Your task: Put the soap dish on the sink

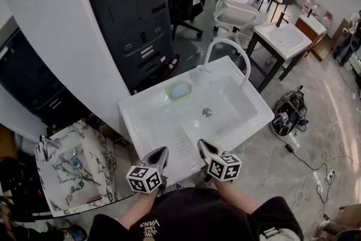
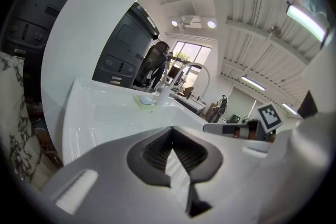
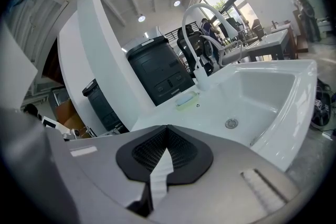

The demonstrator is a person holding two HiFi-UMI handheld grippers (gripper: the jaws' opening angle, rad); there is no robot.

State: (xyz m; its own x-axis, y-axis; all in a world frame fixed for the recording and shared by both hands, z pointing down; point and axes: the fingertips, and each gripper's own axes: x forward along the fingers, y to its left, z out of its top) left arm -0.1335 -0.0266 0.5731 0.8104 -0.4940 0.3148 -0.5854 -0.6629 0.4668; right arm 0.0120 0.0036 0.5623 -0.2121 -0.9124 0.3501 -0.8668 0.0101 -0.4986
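A pale green soap dish (image 1: 180, 90) with a light blue soap lies on the back ledge of the white sink (image 1: 146, 115), left of the faucet (image 1: 225, 45). The soap dish (image 2: 146, 100) appears far off in the left gripper view, and the soap dish (image 3: 187, 100) sits beside the faucet base in the right gripper view. My left gripper (image 1: 163, 152) is shut and empty at the sink's near edge. My right gripper (image 1: 202, 146) is shut and empty beside it, over the near rim of the basin.
A dark grey cabinet (image 1: 135, 14) stands behind the sink by a white curved wall. A marble-patterned sink (image 1: 79, 166) sits at lower left. Office chairs (image 1: 237, 3), another sink stand (image 1: 285, 39) and cables with a black bag (image 1: 290, 113) lie to the right.
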